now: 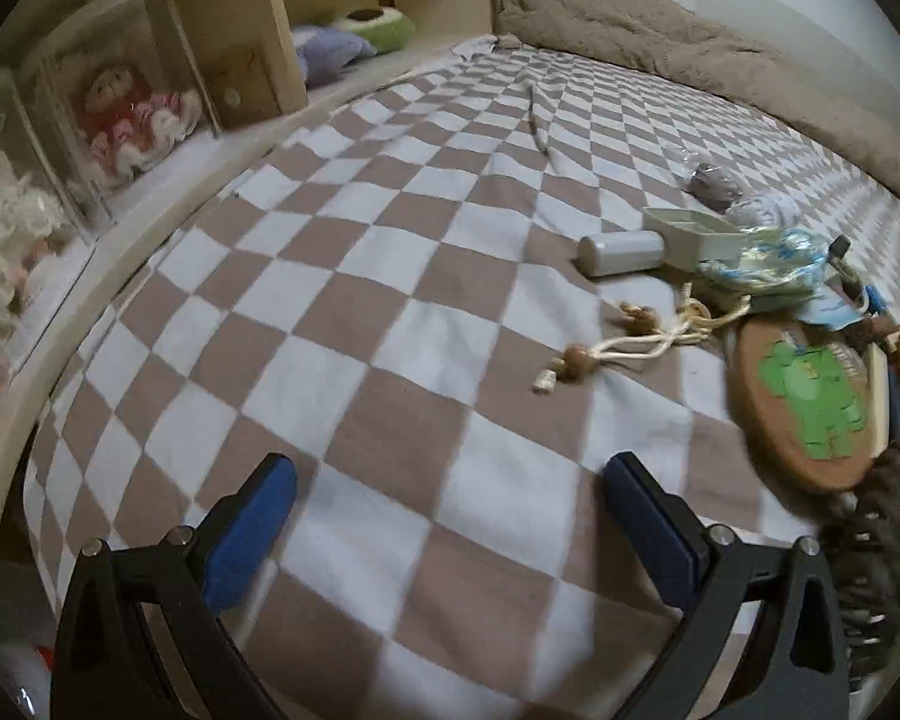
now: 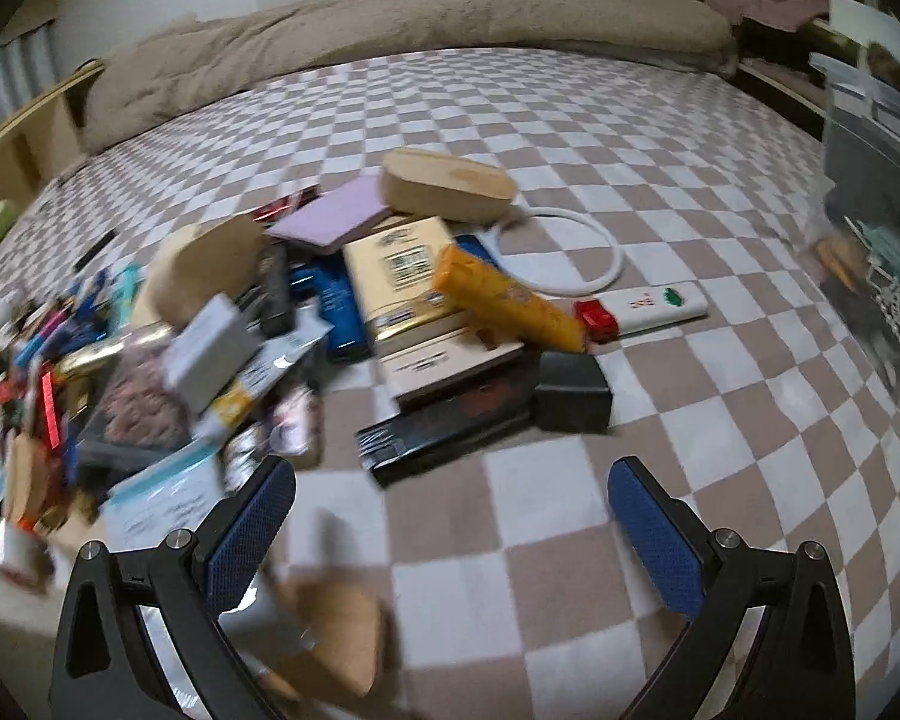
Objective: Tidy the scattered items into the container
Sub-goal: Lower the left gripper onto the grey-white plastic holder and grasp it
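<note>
Blue pads face each other across a wide gap on the left tongs: jaws spread, nothing between them, only the checked blanket below. Ahead and to their right lie a grey bottle on its side, touching a pale tray, a beaded cord and a round board with a green figure.

The right tongs are equally wide apart and grip nothing. Ahead and to their left sprawls the blurred heap of scattered items; straight ahead lie a black box, an orange tube and a white ring. Far to their right stands the clear container, holding things too blurred to name.
</note>
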A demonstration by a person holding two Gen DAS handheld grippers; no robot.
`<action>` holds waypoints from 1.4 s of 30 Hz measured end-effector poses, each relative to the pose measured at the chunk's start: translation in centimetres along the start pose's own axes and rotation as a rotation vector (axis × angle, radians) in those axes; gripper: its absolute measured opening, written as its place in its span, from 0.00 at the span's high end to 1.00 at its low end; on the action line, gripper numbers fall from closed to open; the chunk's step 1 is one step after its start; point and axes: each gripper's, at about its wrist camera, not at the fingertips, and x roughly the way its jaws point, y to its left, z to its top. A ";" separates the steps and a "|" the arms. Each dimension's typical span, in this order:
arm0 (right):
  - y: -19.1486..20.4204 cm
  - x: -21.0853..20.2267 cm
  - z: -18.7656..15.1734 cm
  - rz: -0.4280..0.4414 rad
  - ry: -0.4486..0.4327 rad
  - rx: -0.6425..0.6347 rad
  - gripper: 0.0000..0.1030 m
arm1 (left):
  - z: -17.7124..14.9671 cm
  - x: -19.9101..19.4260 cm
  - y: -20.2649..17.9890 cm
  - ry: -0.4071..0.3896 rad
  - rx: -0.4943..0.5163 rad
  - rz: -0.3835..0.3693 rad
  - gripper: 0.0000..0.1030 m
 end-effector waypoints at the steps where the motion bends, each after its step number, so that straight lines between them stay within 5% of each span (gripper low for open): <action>1: -0.1 0.3 0.0 0.005 0.004 -0.003 0.00 | 0.0 0.1 0.2 0.003 -0.007 -0.008 0.00; 6: 0.8 1.9 -1.0 0.004 0.052 -0.100 0.00 | 0.4 0.5 -0.8 0.020 0.048 0.035 0.00; 11: 0.1 2.2 -0.9 0.040 0.069 -0.090 0.00 | 1.6 1.2 -1.2 0.026 0.073 -0.007 0.00; 18: -0.1 1.9 -1.4 0.047 0.051 -0.083 0.00 | 4.7 0.9 -3.6 0.051 0.068 -0.230 0.00; 22: -0.5 1.8 -1.6 0.047 0.047 -0.083 0.00 | 7.4 1.3 -5.8 0.088 0.022 -0.290 0.00; 29: -1.0 1.8 -1.6 0.060 0.036 -0.075 0.00 | 11.6 4.1 -8.1 0.176 -0.128 -0.260 0.00; 35: -0.9 2.2 -1.4 0.066 0.029 -0.073 0.00 | 12.6 5.7 -9.7 0.187 -0.129 -0.157 0.00; 38: -0.8 2.3 -1.3 0.068 0.027 -0.071 0.00 | 13.2 5.7 -9.7 0.208 -0.157 -0.180 0.00; 42: -0.8 2.3 -1.4 0.068 0.027 -0.072 0.00 | 14.1 6.6 -10.7 0.238 -0.145 -0.120 0.00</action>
